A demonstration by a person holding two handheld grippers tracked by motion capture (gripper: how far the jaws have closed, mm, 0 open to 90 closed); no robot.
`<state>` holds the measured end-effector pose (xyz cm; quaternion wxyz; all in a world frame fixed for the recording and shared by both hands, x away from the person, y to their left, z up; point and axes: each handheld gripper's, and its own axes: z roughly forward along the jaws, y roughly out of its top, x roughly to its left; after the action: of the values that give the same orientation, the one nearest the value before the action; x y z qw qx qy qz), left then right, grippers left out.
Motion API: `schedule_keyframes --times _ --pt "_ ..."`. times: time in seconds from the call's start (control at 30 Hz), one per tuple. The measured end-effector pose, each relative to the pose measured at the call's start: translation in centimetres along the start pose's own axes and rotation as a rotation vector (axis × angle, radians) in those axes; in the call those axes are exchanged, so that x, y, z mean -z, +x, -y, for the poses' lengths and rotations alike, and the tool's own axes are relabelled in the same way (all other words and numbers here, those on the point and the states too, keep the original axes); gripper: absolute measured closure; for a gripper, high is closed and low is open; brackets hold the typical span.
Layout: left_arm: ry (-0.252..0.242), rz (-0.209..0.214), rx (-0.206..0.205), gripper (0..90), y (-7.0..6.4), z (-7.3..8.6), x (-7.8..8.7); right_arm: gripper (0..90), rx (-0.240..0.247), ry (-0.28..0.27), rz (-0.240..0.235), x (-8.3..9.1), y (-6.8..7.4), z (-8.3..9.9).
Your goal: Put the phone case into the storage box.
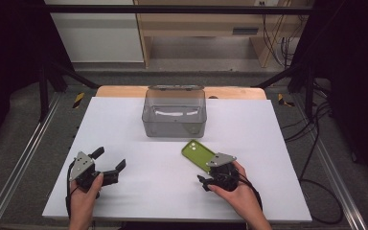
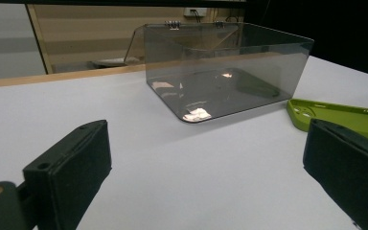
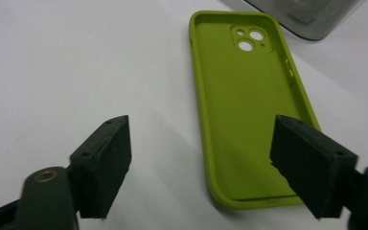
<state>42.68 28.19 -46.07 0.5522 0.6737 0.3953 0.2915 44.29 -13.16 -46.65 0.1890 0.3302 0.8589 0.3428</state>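
A lime-green soft plastic phone case [image 3: 249, 110] is lying flat on the white table [image 1: 139, 191], hollow side facing up, camera cut-outs at its far end; it is resting just in front of a smoky-grey see-through plastic box [image 1: 174, 113] with its hinged lid standing open, apart from the box and not inside it. The right gripper [image 3: 211, 167] is hanging low over the near end of the case, its two black jaws spread wide and gripping nothing; one jaw is sitting over the case's near right edge and the other over bare table to the left, which looks like lining up to pinch the case across its width. The left gripper [image 1: 108, 165] is resting well apart at the table's left, jaws likewise wide open and empty, pointing toward the box, probably waiting clear of the work; the open lid suggests the box is ready to receive the case.
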Motion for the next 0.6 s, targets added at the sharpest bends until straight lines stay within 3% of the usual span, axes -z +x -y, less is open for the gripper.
schedule_keyframes --times 0.13,0.17,0.6 --pt "0.007 0.003 -0.017 2.4 -0.1 -0.02 -0.03 39.0 0.002 0.014 -0.008 -0.44 -0.16 0.02" --pt "0.008 0.002 -0.016 2.4 -0.14 -0.02 -0.05 45.9 0.014 0.021 -0.005 -0.68 -0.28 0.09" --pt "0.017 0.01 -0.02 2.4 -0.31 0.03 -0.24 66.0 0.018 0.027 -0.009 -0.92 -0.51 0.45"
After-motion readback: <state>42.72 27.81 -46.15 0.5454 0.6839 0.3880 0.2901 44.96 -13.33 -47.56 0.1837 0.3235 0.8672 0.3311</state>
